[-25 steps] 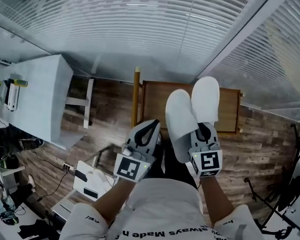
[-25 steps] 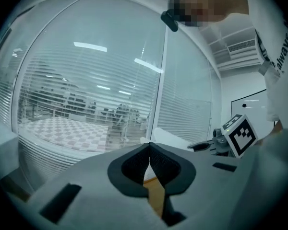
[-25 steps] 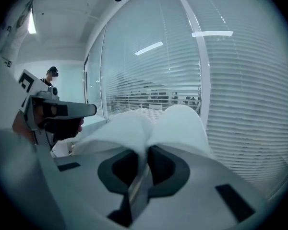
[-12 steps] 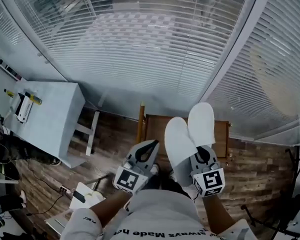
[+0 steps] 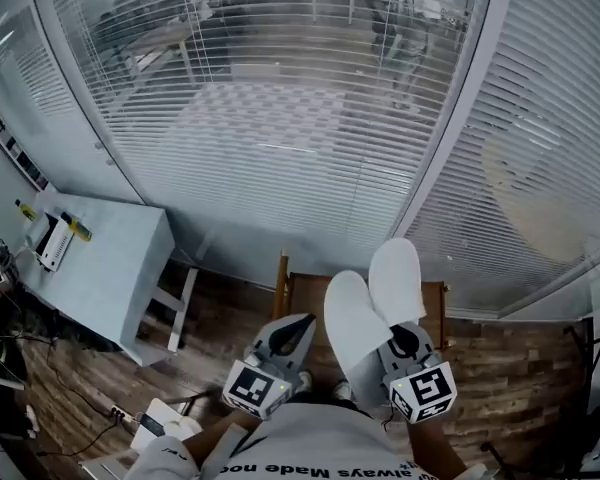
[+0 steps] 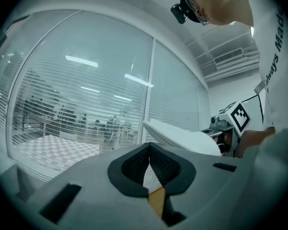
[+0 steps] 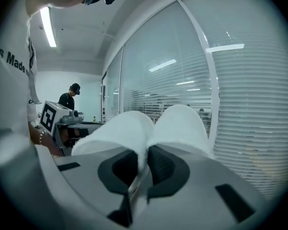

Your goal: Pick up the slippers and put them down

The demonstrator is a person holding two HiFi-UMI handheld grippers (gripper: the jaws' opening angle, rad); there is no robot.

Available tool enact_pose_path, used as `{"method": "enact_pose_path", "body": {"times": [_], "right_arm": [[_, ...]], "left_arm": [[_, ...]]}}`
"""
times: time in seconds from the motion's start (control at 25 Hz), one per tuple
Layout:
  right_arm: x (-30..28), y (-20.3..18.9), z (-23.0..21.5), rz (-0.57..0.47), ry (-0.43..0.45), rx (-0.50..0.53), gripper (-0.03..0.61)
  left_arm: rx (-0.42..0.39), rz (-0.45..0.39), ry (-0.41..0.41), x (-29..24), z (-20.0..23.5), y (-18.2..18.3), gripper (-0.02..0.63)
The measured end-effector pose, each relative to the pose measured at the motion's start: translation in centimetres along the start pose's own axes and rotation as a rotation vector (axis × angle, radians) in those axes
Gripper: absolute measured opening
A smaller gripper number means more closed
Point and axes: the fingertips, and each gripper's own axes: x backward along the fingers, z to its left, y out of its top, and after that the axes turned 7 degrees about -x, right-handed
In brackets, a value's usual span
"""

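Two white slippers, pinched together in right gripper, toes toward 12 o'clock; left gripper at 9 o'clock, jaws together, empty

Head view downward, gripper views level, blinds shared

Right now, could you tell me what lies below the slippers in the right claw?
A low wooden stand on the plank floor shows around the slippers; its middle, covered by them, cannot be seen.
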Motion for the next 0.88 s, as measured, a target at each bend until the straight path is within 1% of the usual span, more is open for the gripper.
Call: {"method": "enact_pose_path", "body": {"times": [0.12,0.44,0.56,0.76,0.88], "right_arm": [[1.2,1.4,1.2,-0.008,0.011,0.001,0.034],[2.4,2.8,2.5,-0.037,0.004,0.004,0.032],[2.3,3.1,2.8,-0.044,-0.013,0.005,0.032],[2.1,3.1,2.9,-0.049,-0.062,-0.005,0.032],[2.3,3.4,2.4,-0.059,-0.1,-0.023,0.032]], "left_arm": [[0.002,-0.01,-0.013,0.9,-0.5,1.4,0.012],[-0.008,-0.036,-0.04,1.9,-0.1,2.1,0.012],[-0.019,-0.045,-0.067,1.7,0.4,2.1,0.012],[-0.04,-0.059,-0.121,1.0,1.1,3.2,0.012],[-0.005,-0.064,-0.157,0.1,0.8,3.3,0.012]]}}
